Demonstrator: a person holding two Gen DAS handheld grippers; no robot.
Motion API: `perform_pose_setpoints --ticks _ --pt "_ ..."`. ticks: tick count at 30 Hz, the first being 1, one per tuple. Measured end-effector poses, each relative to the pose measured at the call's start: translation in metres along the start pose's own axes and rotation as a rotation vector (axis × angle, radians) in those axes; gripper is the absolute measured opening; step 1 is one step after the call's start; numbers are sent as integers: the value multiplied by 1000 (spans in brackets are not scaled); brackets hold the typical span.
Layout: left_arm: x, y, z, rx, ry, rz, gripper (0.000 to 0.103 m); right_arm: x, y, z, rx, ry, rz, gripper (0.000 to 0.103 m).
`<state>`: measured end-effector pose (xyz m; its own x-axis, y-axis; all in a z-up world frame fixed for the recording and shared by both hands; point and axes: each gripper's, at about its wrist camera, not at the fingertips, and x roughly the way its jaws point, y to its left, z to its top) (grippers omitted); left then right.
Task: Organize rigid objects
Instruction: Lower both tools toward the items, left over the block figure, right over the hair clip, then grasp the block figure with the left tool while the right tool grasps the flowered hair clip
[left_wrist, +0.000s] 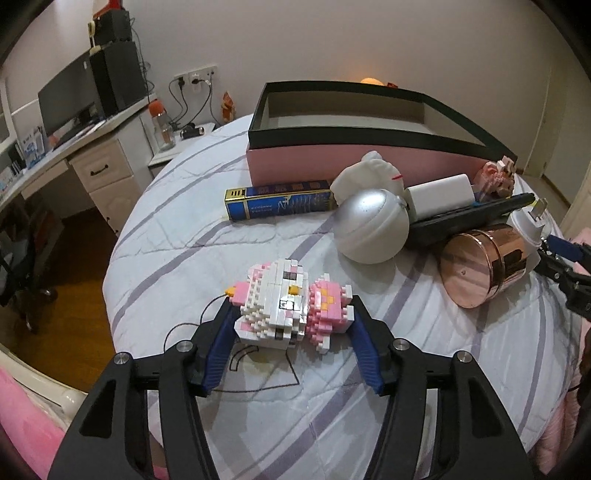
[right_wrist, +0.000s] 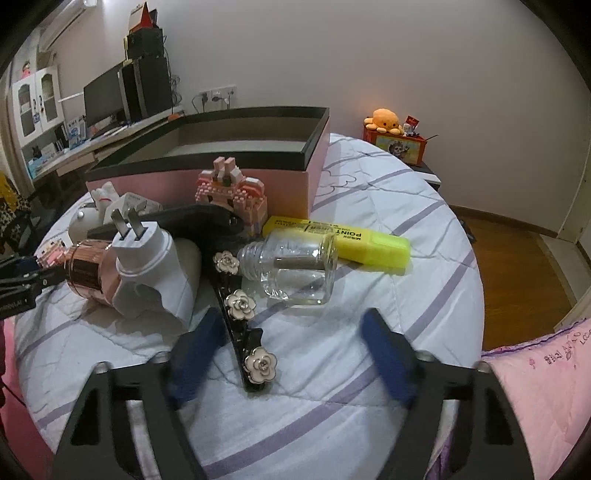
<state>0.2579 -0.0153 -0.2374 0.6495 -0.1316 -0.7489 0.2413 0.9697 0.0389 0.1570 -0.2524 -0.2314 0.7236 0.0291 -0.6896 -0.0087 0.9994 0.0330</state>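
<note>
A pink and white brick-built cat figure (left_wrist: 288, 302) lies on the quilt between the blue pads of my left gripper (left_wrist: 291, 314); the pads touch its two sides. The open pink box with a black rim (left_wrist: 354, 147) stands behind it. My right gripper (right_wrist: 291, 325) is open over a black hair clip with white flowers (right_wrist: 240, 306), just short of a clear glass bottle (right_wrist: 295, 269) lying on its side. The box (right_wrist: 221, 173) also shows in the right wrist view.
In the left wrist view lie a blue tin (left_wrist: 280, 203), a silver ball (left_wrist: 373, 225), a white plush (left_wrist: 365, 173) and a copper jar (left_wrist: 480, 266). In the right wrist view lie a white plug adapter (right_wrist: 155, 269), a yellow marker box (right_wrist: 340, 240) and a brick rabbit (right_wrist: 232, 195).
</note>
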Motion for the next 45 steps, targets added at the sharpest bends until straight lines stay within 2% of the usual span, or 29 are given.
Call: perform_pose_setpoints --ticks 3,4,12,16,20,26,32,33,34,35,36,39,45 --pt "2 3 1 -21 -6 -17 65 0 2 3 -11 8 33 57" --pt "3 4 1 -28 -6 -23 66 0 5 4 -18 9 43 56" --pt "-4 4 -3 -34 15 -64 70 1 19 6 -69 32 34 55" --pt "-6 5 -7 -29 18 -78 70 -5 23 5 -81 46 40 48" --pt "-5 10 -4 -38 17 -92 70 -13 32 2 -122 46 32 44" --pt "0 7 0 -9 16 -76 56 -2 28 4 -111 58 68 39" --pt "1 2 2 19 9 -59 55 10 26 11 -109 46 82 39" --pt "0 2 1 21 7 -62 55 11 25 11 -111 38 86 37" --pt "-1 3 0 19 9 -62 55 10 25 11 -111 33 92 26" --pt "-3 3 0 18 12 -64 55 9 24 12 -108 29 104 20" --pt "-6 3 0 21 11 -68 55 6 24 11 -105 22 122 19" --pt "-13 3 0 24 2 -71 55 -1 25 10 -114 10 121 19" --pt "-36 4 8 16 -48 -128 55 -22 17 13 -80 -33 153 19"
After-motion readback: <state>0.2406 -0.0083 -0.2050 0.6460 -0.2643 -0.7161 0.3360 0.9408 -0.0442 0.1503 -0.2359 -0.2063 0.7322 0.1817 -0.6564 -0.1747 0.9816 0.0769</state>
